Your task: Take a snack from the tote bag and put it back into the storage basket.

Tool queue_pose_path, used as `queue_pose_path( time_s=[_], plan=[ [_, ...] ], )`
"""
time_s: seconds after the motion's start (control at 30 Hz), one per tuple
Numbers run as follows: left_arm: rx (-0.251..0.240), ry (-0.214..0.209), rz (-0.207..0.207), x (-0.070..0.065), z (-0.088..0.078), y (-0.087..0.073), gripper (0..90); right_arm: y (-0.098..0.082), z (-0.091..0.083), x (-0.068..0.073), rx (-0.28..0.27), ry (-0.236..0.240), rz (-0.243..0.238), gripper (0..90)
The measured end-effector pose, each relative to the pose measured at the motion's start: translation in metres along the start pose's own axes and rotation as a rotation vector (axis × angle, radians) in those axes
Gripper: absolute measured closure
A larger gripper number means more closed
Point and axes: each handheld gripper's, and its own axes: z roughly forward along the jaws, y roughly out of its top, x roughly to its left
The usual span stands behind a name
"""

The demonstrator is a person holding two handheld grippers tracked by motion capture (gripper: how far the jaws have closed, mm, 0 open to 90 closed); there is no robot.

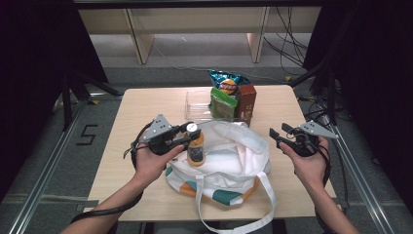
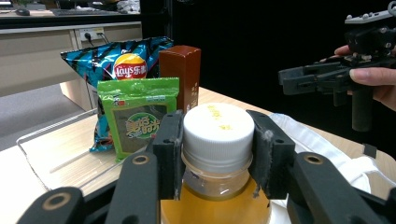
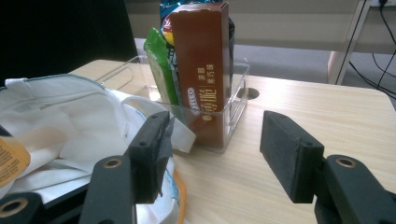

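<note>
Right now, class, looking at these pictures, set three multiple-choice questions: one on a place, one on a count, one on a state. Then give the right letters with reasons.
1. Where do the snacks stand?
A. in the clear tray
B. inside the bag
C. on the floor

2. How many snack packs are in the tray?
A. one
B. three
C. five

3. What is the left gripper doing?
A. hanging open
B. gripping the bottle by its neck
C. holding the bag's strap

Answers:
1 A: the clear tray walls them in.
2 B: crisps, green pack, brown box.
3 B: the left gripper clamps the bottle over the bag.
</note>
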Motion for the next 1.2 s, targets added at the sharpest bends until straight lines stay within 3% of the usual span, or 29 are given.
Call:
queue_pose_path(
  time_s=[0.03,0.2,0.27,0.43,0.57,0.73,1.03,1.2],
  plan=[
    [-0.004,0.001,0.004,0.000,0.000,0.002,58.7,0.000,0.001,-0.001,-0.007,-0.001,-0.020,43.5],
    [-0.012,0.007,0.009,0.001,0.000,0.007,58.7,0.000,0.001,-0.002,-0.010,-0.001,-0.030,43.5],
    [-0.015,0.009,0.005,0.002,0.000,0.009,58.7,0.000,0.000,0.000,0.001,0.001,0.002,43.5],
    [-0.026,0.007,0.006,0.003,0.000,0.014,58.7,0.000,0.000,0.001,0.002,0.000,0.007,43.5],
    [-0.035,0.009,0.003,0.003,0.000,0.018,58.7,0.000,0.001,-0.001,-0.010,-0.003,-0.014,43.5],
    [-0.043,0.015,0.014,0.003,-0.001,0.021,58.7,0.000,0.000,0.001,-0.003,-0.004,0.006,43.5],
    [-0.049,0.018,0.004,0.004,-0.001,0.028,58.7,-0.001,0.002,-0.003,-0.017,-0.002,-0.027,43.5],
    [-0.052,0.020,0.006,0.005,0.000,0.030,58.8,-0.001,0.002,-0.002,-0.012,0.000,-0.021,43.5]
  ],
)
